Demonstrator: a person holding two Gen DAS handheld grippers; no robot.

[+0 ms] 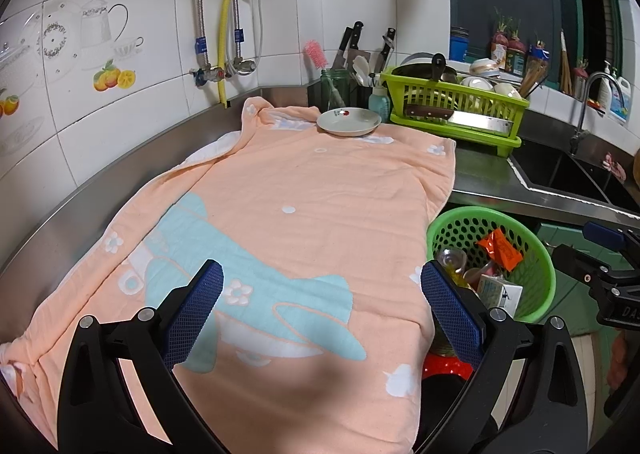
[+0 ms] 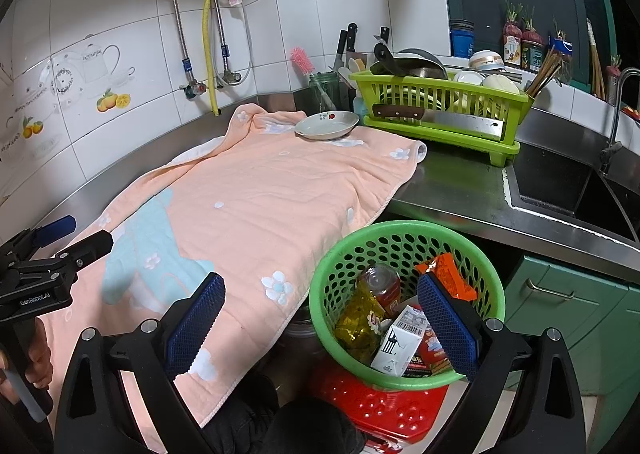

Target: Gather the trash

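A round green perforated basket (image 2: 472, 254) stands below the counter edge on a red stool (image 2: 384, 410). It holds a plastic bottle (image 2: 376, 290), a white carton (image 2: 400, 342) and an orange wrapper (image 2: 448, 274). The basket also shows in the left wrist view (image 1: 536, 266). My right gripper (image 2: 320, 318) is open and empty, just above the basket's near-left rim. My left gripper (image 1: 322, 302) is open and empty over the peach towel (image 1: 300, 194) on the counter. The left gripper also shows at the left edge of the right wrist view (image 2: 76, 238).
A white plate (image 1: 348, 122) sits on the towel's far end. A green dish rack (image 1: 452, 110) with a cleaver (image 1: 464, 118) and bowls stands behind it. A sink (image 2: 568, 186) lies to the right. Knives and a bottle brush stand by the tiled wall. Green cabinets (image 2: 580, 314) are below.
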